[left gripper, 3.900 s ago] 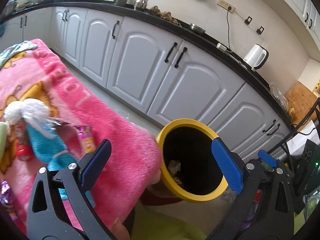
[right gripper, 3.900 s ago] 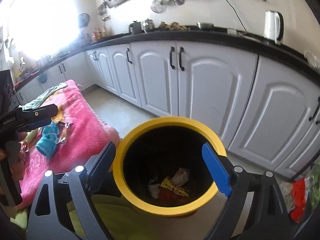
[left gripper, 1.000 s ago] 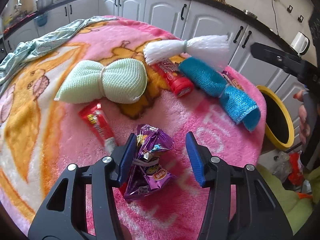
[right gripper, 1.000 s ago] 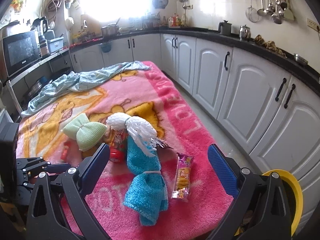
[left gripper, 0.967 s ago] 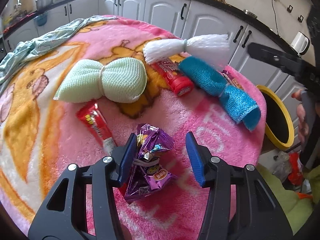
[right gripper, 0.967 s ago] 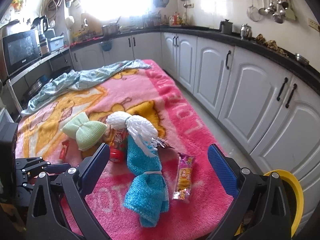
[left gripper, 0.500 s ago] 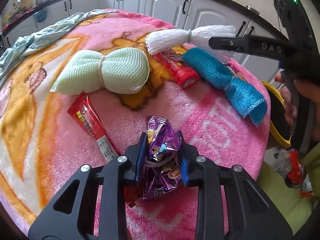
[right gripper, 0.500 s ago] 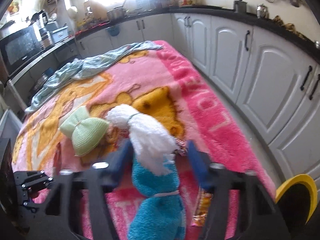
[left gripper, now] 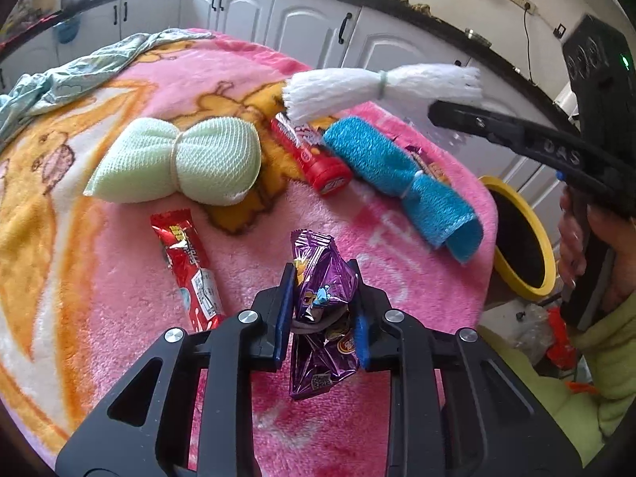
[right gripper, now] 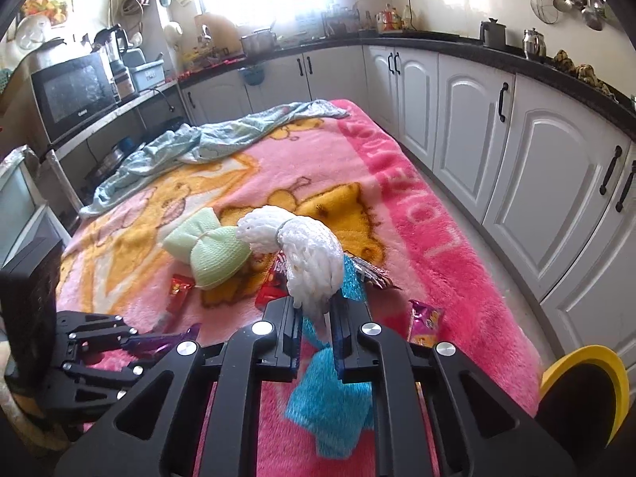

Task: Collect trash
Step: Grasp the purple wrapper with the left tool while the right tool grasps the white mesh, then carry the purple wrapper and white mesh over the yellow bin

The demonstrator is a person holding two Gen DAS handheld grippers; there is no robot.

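Left wrist view: left hand-held gripper (left gripper: 321, 318), wide apart a second ago, now clamped on purple snack wrapper (left gripper: 320, 310), lifted just clear of pink blanket (left gripper: 397, 278) over surface. Right hand-held gripper (right gripper: 316, 332), likewise wide a second ago, now narrowed onto white bundle (right gripper: 302, 254), raised above blue cloth (right gripper: 330, 405). Both pickups judged done; carry to yellow bin (left gripper: 520, 238) at blanket's far edge judged next. Red wrapper (left gripper: 187, 262) just left of held wrapper; pink wrapper (right gripper: 425, 322) just right of right hand-held gripper.
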